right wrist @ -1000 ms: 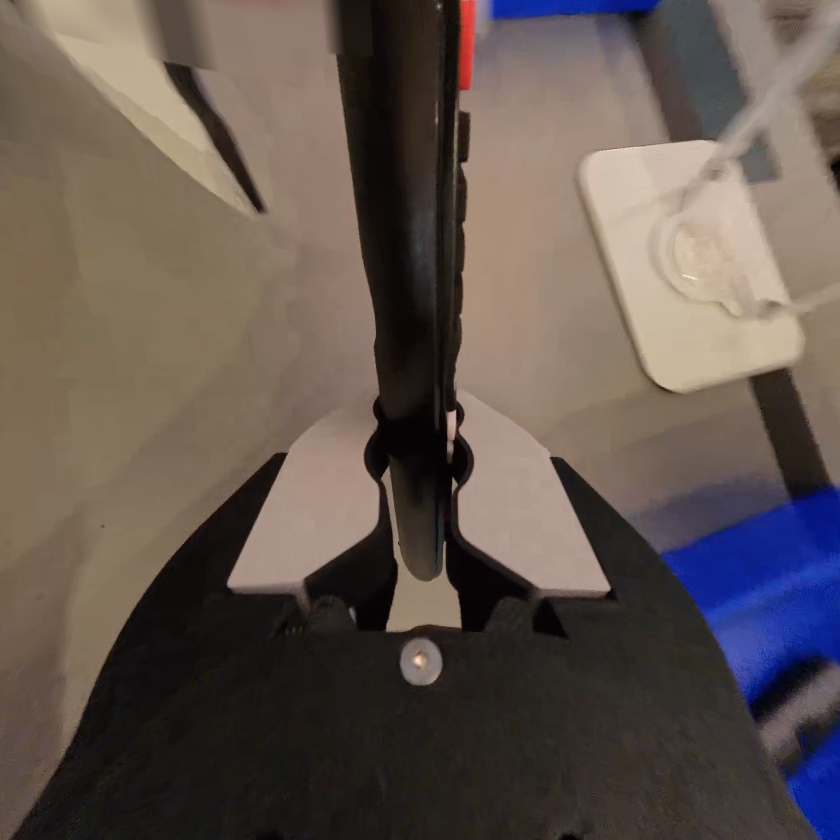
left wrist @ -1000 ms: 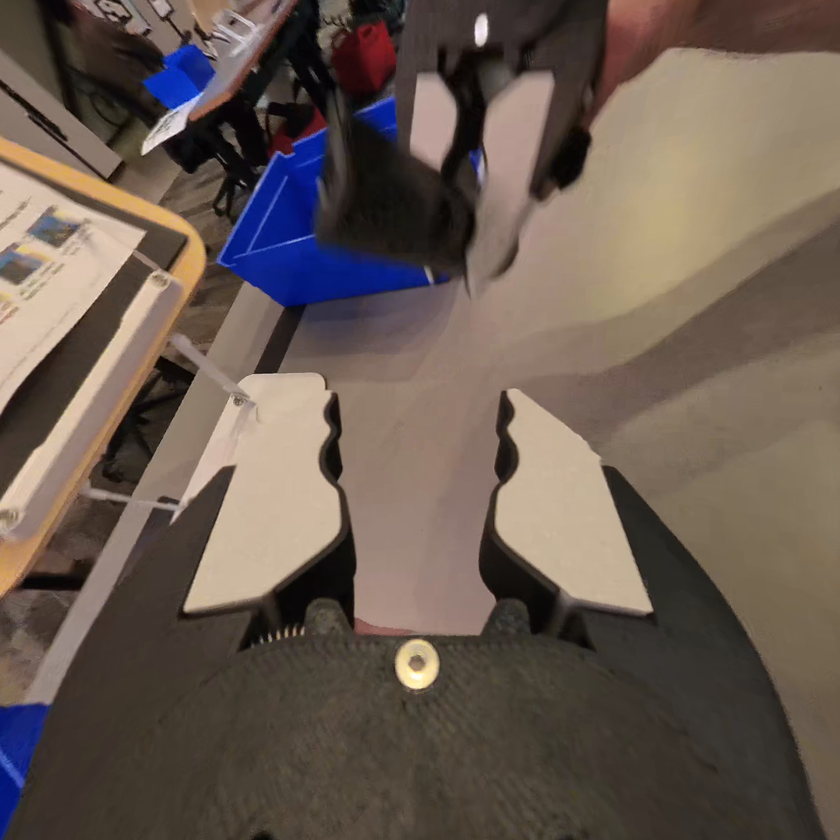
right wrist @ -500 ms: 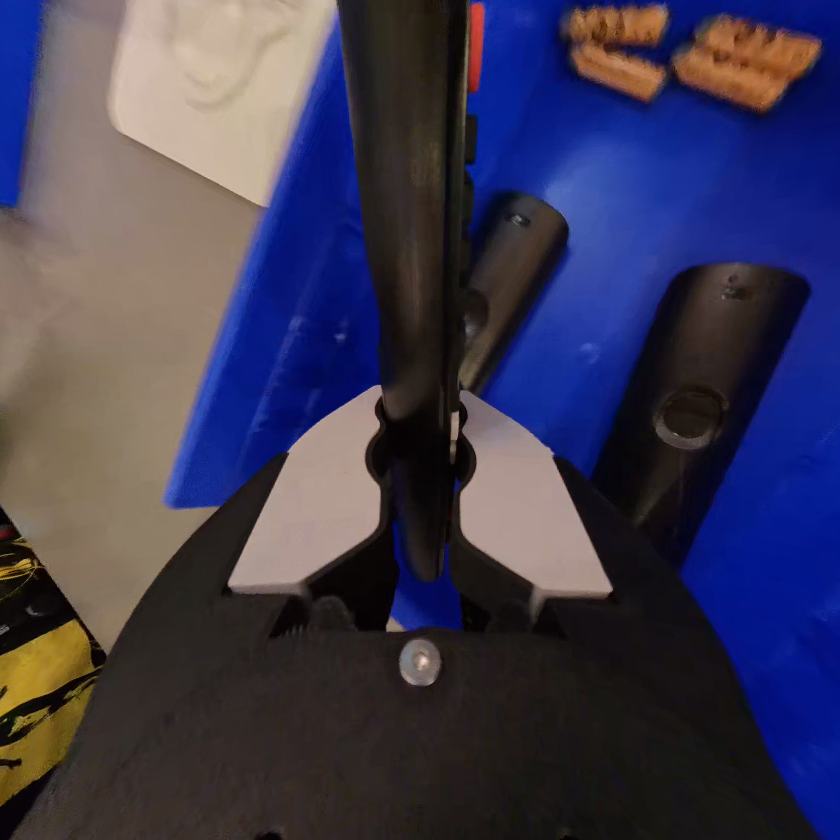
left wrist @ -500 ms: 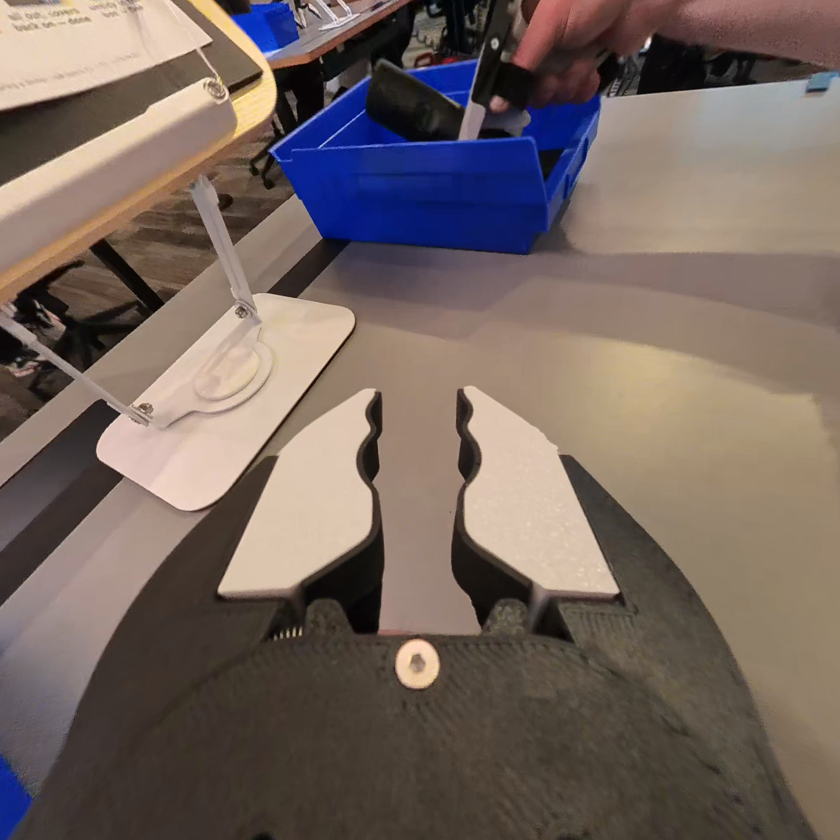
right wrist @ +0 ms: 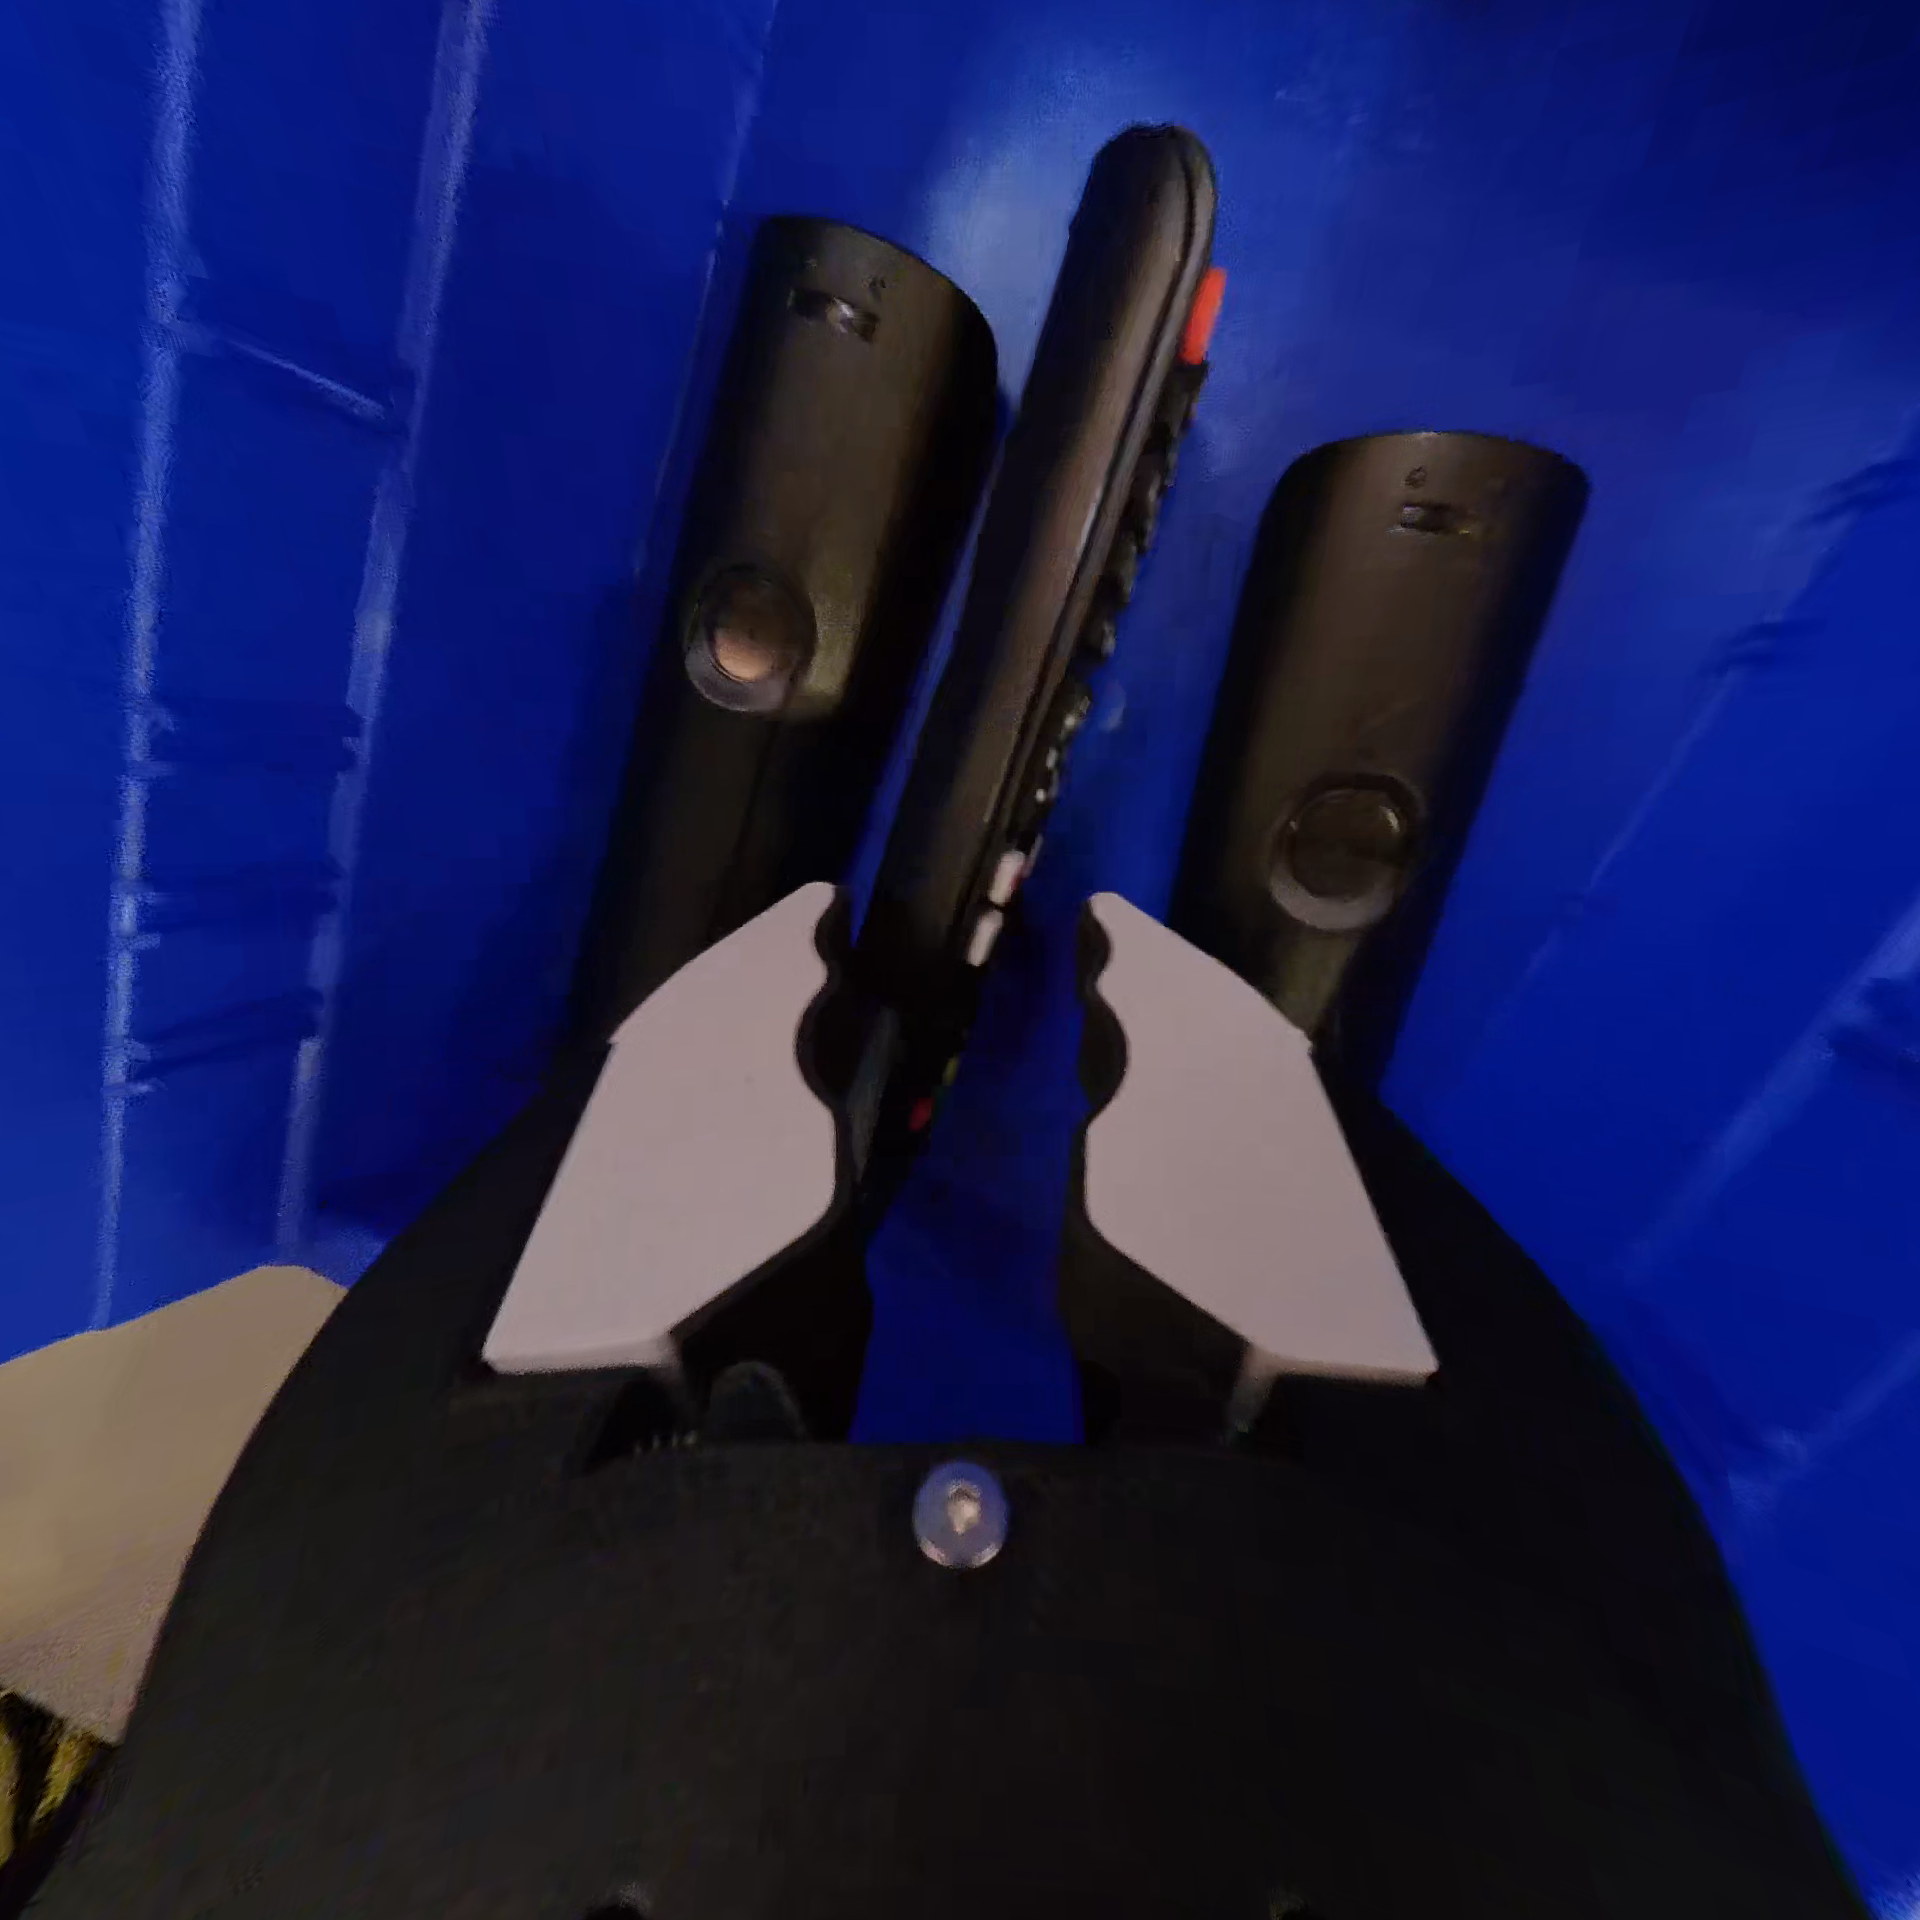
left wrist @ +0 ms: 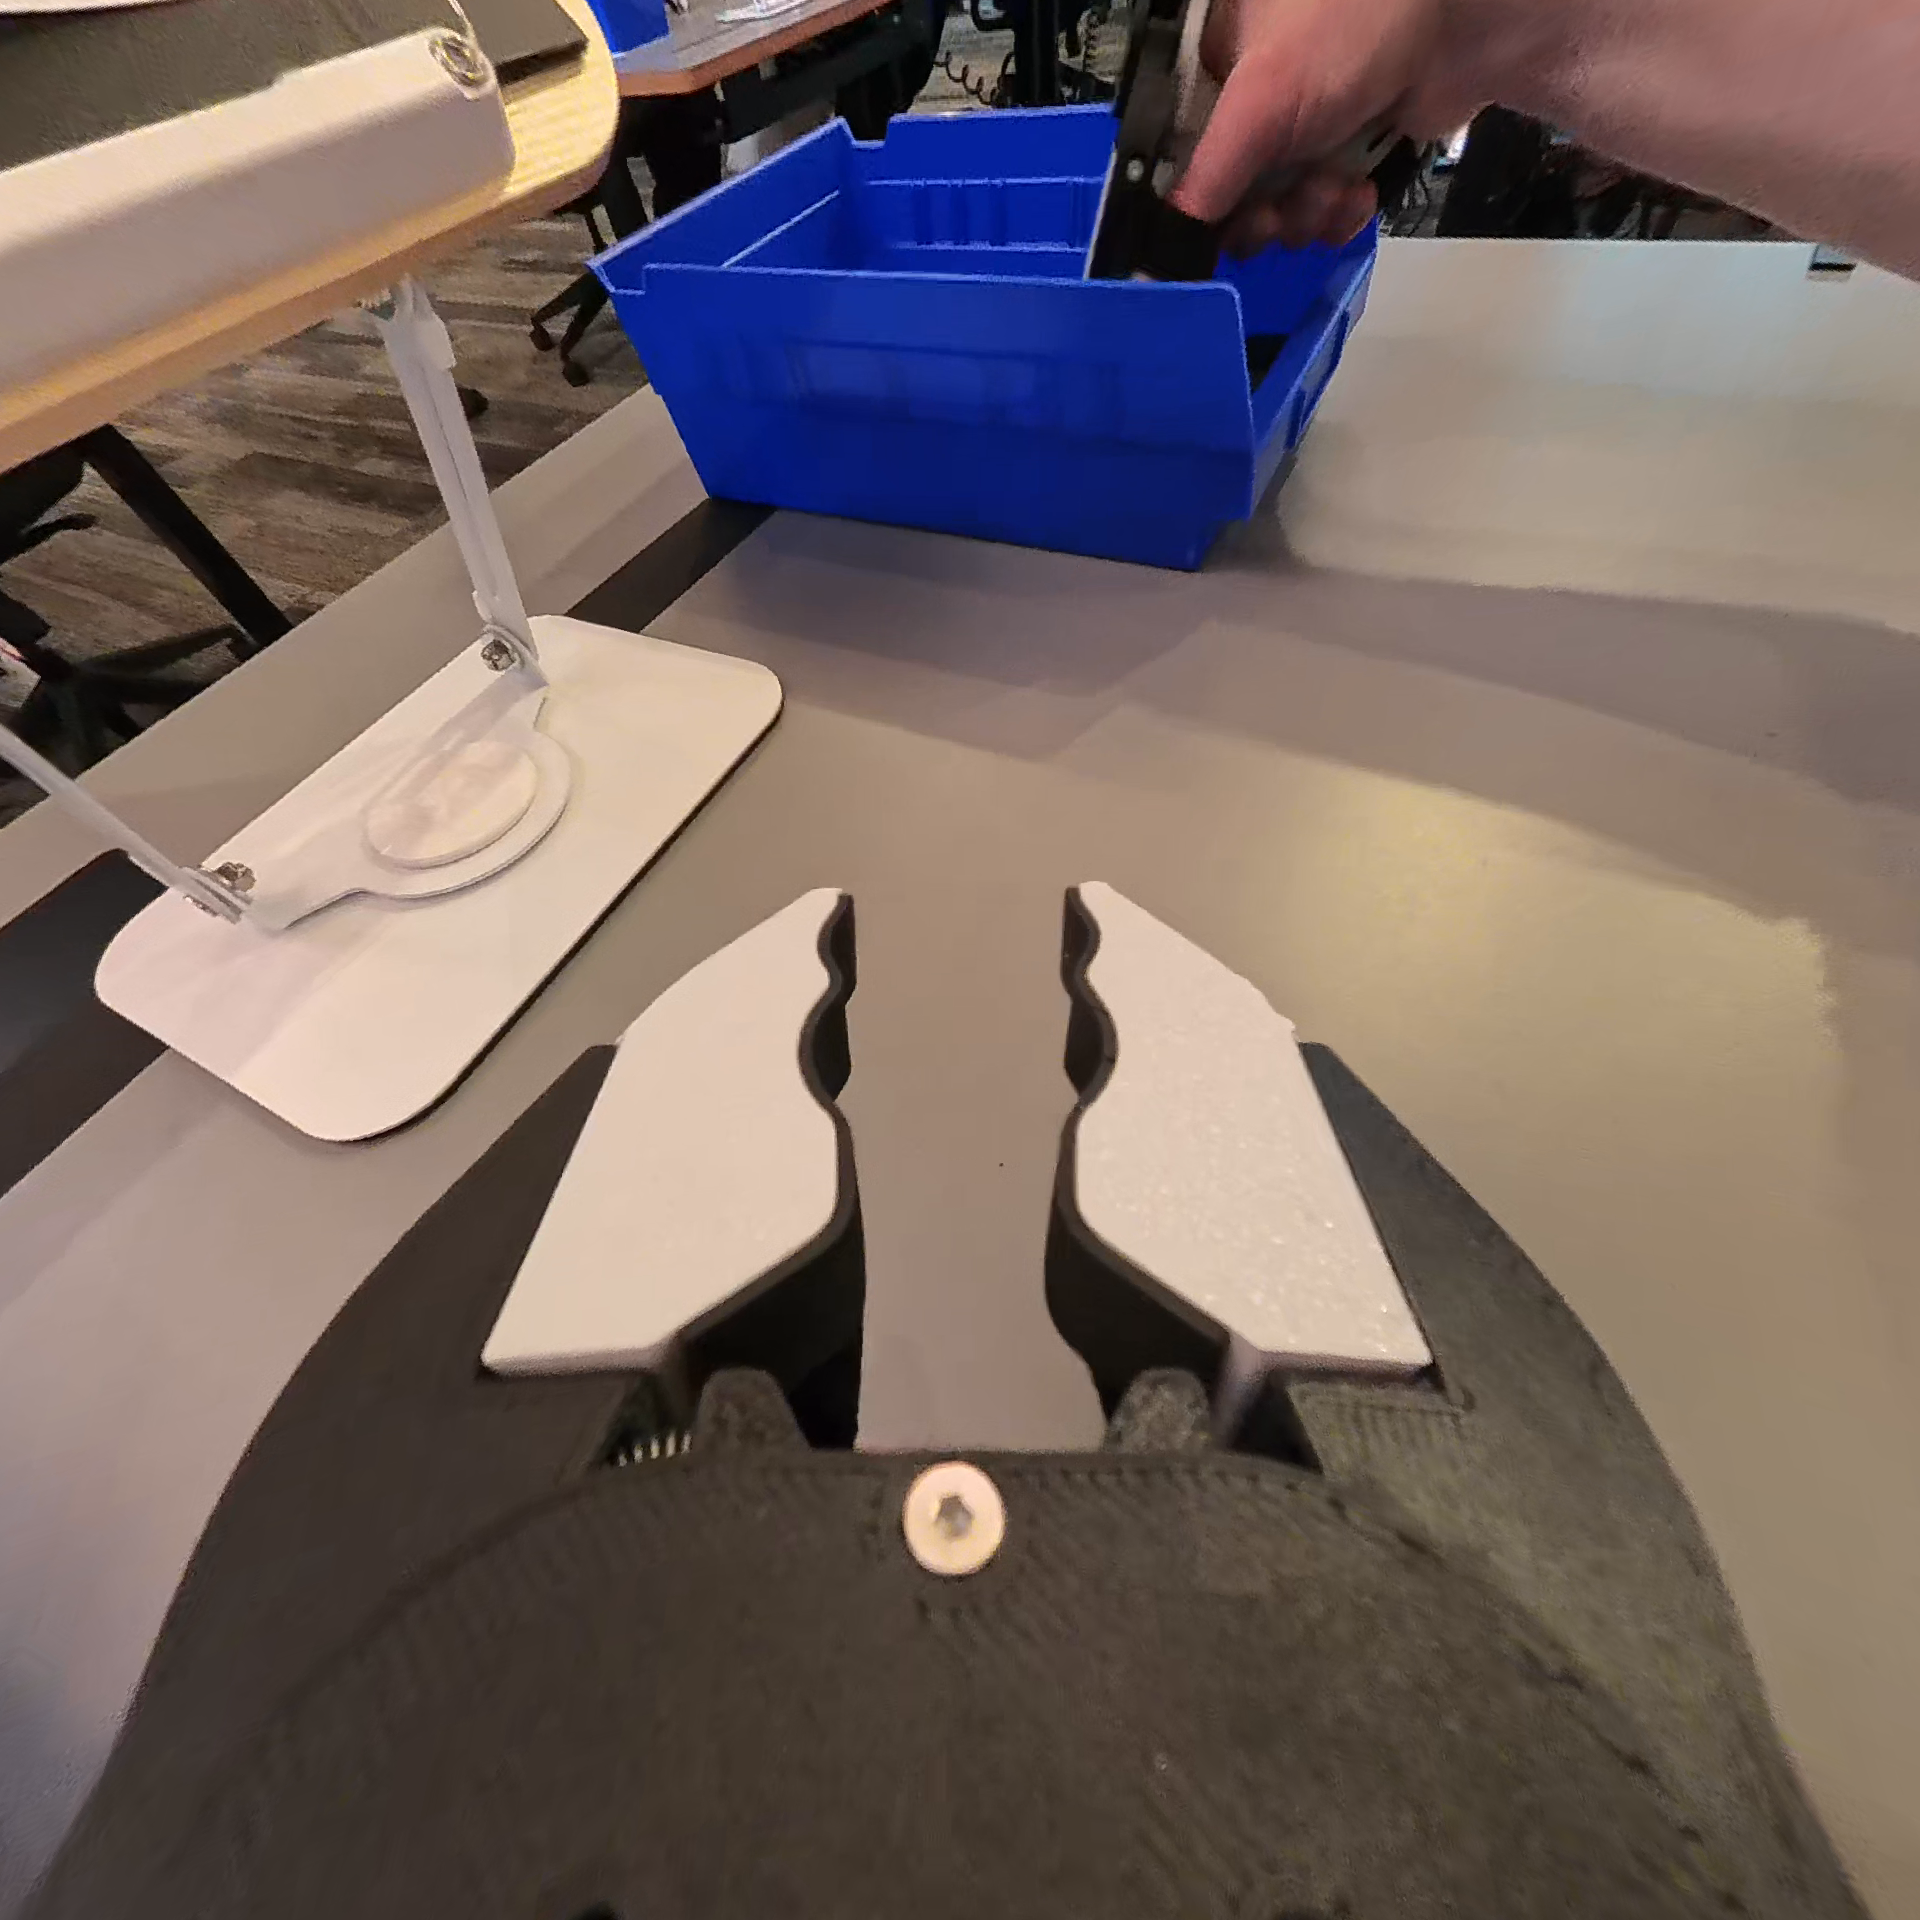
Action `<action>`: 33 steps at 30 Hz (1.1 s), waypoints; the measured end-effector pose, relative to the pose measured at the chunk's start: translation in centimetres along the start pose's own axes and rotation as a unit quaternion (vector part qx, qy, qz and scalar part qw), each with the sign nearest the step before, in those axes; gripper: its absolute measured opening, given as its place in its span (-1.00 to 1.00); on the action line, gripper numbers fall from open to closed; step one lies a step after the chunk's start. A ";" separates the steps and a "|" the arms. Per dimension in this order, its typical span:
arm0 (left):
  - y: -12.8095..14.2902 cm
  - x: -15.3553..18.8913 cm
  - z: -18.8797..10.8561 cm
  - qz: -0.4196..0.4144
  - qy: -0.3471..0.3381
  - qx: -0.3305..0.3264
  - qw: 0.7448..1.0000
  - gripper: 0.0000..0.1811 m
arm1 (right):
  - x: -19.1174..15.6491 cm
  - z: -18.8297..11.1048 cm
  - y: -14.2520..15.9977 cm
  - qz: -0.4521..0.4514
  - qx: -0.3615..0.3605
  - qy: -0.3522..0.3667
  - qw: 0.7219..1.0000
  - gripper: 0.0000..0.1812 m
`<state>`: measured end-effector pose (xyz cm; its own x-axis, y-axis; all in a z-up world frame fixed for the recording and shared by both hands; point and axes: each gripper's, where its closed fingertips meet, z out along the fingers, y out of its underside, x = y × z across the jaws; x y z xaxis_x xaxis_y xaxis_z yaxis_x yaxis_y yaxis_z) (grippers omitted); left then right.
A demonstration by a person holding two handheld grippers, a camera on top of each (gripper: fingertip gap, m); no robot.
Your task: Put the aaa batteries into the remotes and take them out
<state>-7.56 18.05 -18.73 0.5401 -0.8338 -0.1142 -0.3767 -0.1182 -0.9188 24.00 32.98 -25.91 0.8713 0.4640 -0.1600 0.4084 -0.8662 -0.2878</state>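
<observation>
My right gripper (right wrist: 961, 914) is inside the blue bin (right wrist: 312, 520) with its jaws open. A black remote (right wrist: 1101, 540) stands on its edge between the fingers, buttons to the right. It leans by the left finger, and blue shows between it and the right finger. Two more black remotes lie back-up on the bin floor, one to its left (right wrist: 821, 520) and one to its right (right wrist: 1382, 727). My left gripper (left wrist: 958, 914) is open and empty over the grey table (left wrist: 1455, 935). In the left wrist view a hand holds the right gripper (left wrist: 1148, 208) down in the bin (left wrist: 935, 416).
A white stand base (left wrist: 436, 883) with a clear arm sits on the table left of my left gripper, carrying a wooden board (left wrist: 260, 156) overhead. The table's left edge runs beside the base. Chairs and desks stand beyond the bin. There is about 35 centimeters between the tips of the two grippers.
My right gripper carried the remote down into the blue bin and opened, letting go of it between the two other remotes. My left gripper drew back over the table and narrowed its jaws.
</observation>
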 end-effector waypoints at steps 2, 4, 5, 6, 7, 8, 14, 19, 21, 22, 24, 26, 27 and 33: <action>-0.1 -0.1 0.0 -0.005 -0.001 -0.001 1.000 -0.54 | -0.1 -0.4 -0.1 0.007 0.007 -0.004 1.000 -0.32; 0.0 -0.1 0.0 -0.001 -0.003 -0.004 1.000 -0.54 | 0.1 -1.0 -0.3 0.012 0.024 -0.005 1.000 -0.39; 0.0 -0.2 0.0 0.000 -0.005 -0.006 1.000 -0.53 | 0.5 -1.2 -0.1 0.014 0.024 0.005 1.000 -0.41; 0.0 -0.2 0.0 0.001 -0.006 -0.007 1.000 -0.52 | 1.1 -1.4 0.0 0.017 0.027 0.025 0.999 -0.40; -0.1 -0.1 -0.1 0.002 -0.004 -0.006 1.000 -0.52 | 1.6 -1.7 0.0 0.015 0.034 0.040 0.999 -0.51; -0.1 -0.1 -0.1 0.001 -0.004 -0.005 1.000 -0.52 | 1.5 -1.8 -0.1 0.010 0.043 0.040 0.998 -0.66; 0.2 0.0 0.2 0.002 -0.001 -0.012 1.000 -0.52 | 1.9 -1.8 -0.5 0.057 0.074 -0.004 0.996 -0.80; 0.3 -0.1 0.1 -0.001 0.000 -0.011 1.000 -0.53 | 3.6 -2.6 -0.4 0.070 0.083 0.026 0.994 -0.82; 0.4 -0.2 0.1 -0.004 0.000 -0.011 1.000 -0.53 | 4.0 -3.2 -0.3 0.066 0.083 0.052 0.993 -0.87; 0.4 -0.2 0.1 -0.005 0.001 -0.013 1.000 -0.53 | 5.0 -3.5 -0.1 0.063 0.079 0.092 0.991 -0.85; 0.5 -0.3 0.2 -0.005 0.002 -0.013 1.000 -0.53 | 6.6 -4.3 0.0 0.053 0.083 0.158 0.983 -0.80; 0.5 -0.3 0.2 -0.005 0.002 -0.012 1.000 -0.53 | 7.0 -4.4 0.3 0.035 0.074 0.180 0.980 -0.79; 0.5 -0.3 0.2 -0.006 0.002 -0.012 1.000 -0.53 | 6.4 -4.3 0.1 0.014 0.077 0.174 0.982 -0.73; 0.7 -0.2 0.5 -0.007 0.004 -0.015 1.000 -0.53 | 2.9 -1.9 0.4 -0.007 0.045 0.093 0.995 -0.41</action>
<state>-7.61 18.41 -19.56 0.5395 -0.8362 -0.0981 -0.3914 -0.1459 -0.9086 27.23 33.58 -24.66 0.9046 0.4257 0.0190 0.4016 -0.8366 -0.3725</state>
